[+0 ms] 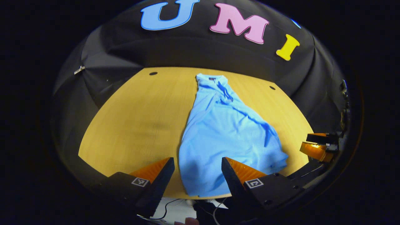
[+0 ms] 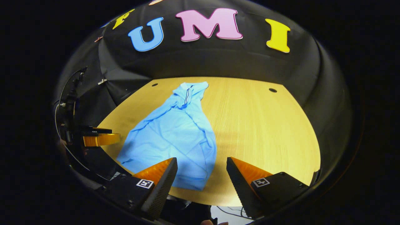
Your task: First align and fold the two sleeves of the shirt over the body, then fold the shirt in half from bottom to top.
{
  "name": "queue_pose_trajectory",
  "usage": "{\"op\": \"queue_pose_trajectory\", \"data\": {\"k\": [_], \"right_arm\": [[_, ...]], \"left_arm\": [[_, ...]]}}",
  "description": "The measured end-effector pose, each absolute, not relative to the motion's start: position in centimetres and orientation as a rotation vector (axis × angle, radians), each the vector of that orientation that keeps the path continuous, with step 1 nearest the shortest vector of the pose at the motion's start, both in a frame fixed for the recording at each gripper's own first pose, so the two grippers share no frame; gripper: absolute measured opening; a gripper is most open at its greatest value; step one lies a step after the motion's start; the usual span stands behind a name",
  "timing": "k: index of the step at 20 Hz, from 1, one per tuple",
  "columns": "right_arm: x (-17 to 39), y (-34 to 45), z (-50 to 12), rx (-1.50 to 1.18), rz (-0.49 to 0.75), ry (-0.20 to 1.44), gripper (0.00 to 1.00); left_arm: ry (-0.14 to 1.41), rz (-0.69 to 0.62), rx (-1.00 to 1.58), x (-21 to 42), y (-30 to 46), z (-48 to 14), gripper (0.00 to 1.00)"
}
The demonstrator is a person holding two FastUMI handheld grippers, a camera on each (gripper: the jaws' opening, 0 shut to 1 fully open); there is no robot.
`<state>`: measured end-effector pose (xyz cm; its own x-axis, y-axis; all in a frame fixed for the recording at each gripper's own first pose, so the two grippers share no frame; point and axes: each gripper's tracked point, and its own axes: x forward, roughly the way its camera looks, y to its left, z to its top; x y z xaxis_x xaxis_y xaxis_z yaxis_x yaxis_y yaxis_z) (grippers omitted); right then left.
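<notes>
A wooden table (image 1: 131, 125) is seen inside a booth walled with black cloth (image 1: 193, 53). A light blue shirt (image 1: 225, 134) is laid flat on the table, collar toward the far wall and hem at the near edge, its sleeves already folded in over the body. In the left gripper view, the left gripper (image 1: 197, 170) is held wide apart above the hem, gripping nothing. In the right gripper view, the right gripper (image 2: 202, 172) is likewise spread wide, empty, above the shirt's near corner.
</notes>
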<state>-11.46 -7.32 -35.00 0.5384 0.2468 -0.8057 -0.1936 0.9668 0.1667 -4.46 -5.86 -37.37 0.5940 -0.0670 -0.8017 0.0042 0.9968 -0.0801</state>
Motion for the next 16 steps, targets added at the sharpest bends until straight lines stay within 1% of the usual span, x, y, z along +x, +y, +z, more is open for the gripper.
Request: {"op": "queue_pose_trajectory", "data": {"k": [4,8,11,14,16], "right_arm": [[-13.2,-7.0,-38.1,0.075,0.257,1.058,0.98],[-14.3,-6.8,-40.3,0.072,0.248,1.120,0.98],[-14.7,-6.8,-41.4,0.052,0.244,1.151,0.99],[-15.4,-6.6,-42.4,0.040,0.248,1.184,0.99],[-15.0,-6.4,-42.6,0.012,0.265,1.175,0.98]], "left_arm": [[1.001,-0.036,-0.089,-6.8,-6.1,-40.0,0.96],[1.060,-0.009,-0.096,-7.8,-5.5,-41.9,0.96],[1.087,0.020,-0.086,-8.4,-4.9,-42.9,0.96],[1.100,0.025,-0.047,-8.7,-4.9,-43.6,0.96],[1.100,0.019,-0.016,-8.7,-5.2,-43.9,0.96]]}}
